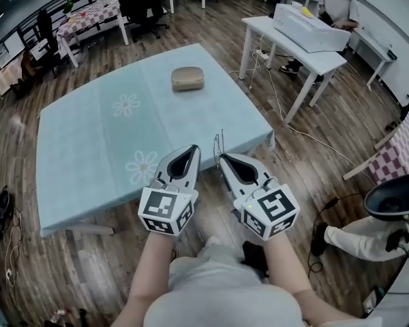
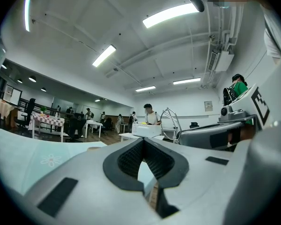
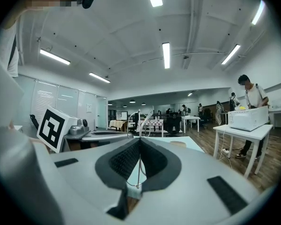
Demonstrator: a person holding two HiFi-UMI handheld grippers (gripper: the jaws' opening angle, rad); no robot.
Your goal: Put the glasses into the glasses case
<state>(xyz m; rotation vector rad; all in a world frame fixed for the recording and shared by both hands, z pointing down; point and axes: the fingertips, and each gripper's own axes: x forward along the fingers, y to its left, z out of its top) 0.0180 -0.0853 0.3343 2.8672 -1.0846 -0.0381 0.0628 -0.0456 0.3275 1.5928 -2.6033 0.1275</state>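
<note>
**Glasses and grippers, seen from the head and from each gripper.** The glasses [image 1: 218, 144], a thin wire frame, are clamped between the closed fingers [image 3: 124, 159] of the right gripper [image 1: 221, 158]. In the right gripper view one wire runs upright through the seam where the two dark pads meet. The rest of the frame [image 3: 139, 123] rises above the fingertips. In the left gripper view the same frame appears as a wire loop [image 2: 171, 122] standing up from the neighbouring gripper.

The left gripper [image 1: 194, 150] is just beside the right one, the two bodies side by side and angled slightly toward each other. Its fingers [image 2: 131, 161] are closed tip to tip, and nothing is visible between the pads.

Both grippers appear over the near edge of the worktop [image 1: 88, 142], which is covered by a pale blue cloth with flower prints. The glasses case [image 1: 187, 78], a rounded tan box with its lid down, lies on the far half of the worktop. It is well apart from both grippers and from the glasses.

Around the worktop is a wooden floor [image 1: 327, 128]. To the right stands a white table [image 1: 296, 50] carrying a white box [image 1: 307, 27], with a person seated behind it.
</note>
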